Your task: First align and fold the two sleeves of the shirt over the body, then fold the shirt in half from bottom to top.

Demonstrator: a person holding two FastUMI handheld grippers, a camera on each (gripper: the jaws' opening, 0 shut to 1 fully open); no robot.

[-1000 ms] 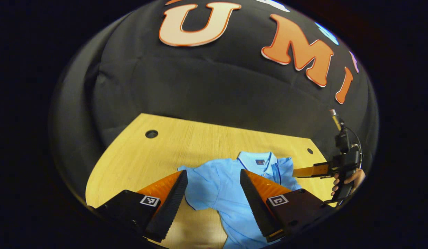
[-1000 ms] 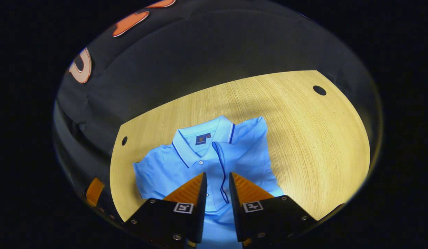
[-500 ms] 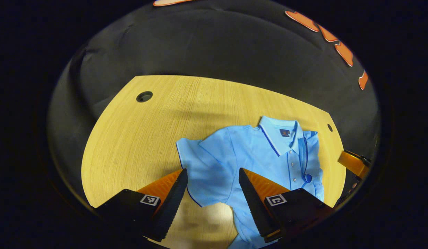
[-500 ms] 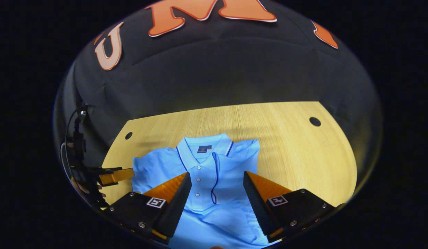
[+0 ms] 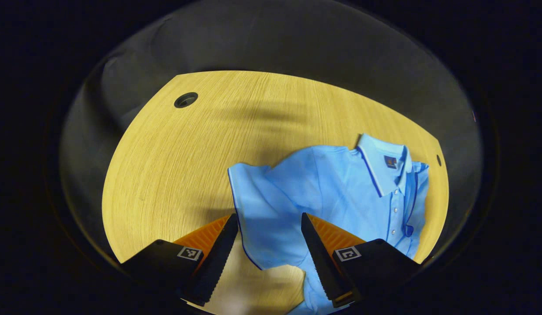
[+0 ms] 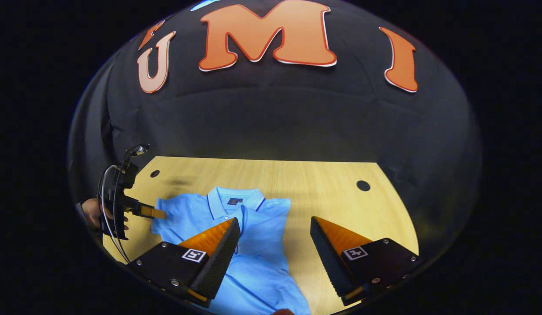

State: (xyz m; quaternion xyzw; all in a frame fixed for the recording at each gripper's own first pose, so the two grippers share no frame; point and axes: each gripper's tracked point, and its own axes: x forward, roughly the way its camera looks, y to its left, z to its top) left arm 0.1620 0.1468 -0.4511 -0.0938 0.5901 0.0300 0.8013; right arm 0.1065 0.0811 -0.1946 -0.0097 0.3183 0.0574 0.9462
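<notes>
The light blue polo shirt [image 5: 340, 192] lies face up on the wooden table [image 5: 174, 166], its collar [image 5: 382, 164] toward the table's far edge. Dark blue piping runs along the collar and down the button placket [image 5: 395, 210]. One sleeve is already folded in over the chest beside the collar, its piped edge crossing the placket. The other sleeve [image 5: 253, 210] is spread out flat on the table, away from the body, its hem showing a thin dark line.

My left gripper [image 5: 267, 253] hangs just above that spread sleeve, fingers wide apart with the cloth showing between them; I cannot tell whether the tips touch the fabric. My right gripper [image 6: 275, 258] is also spread wide, clamped on nothing, with the shirt's body under one finger and bare table under the other.

The left gripper view shows the placket buttons and the sleeve hem closely. The right gripper view gives what that one lacks: my left gripper [image 6: 153, 213] seen from the side beside the spread sleeve, the hand [image 6: 92, 212] holding it, and a round hole [image 6: 363, 185] in the table well off from the collar.
</notes>
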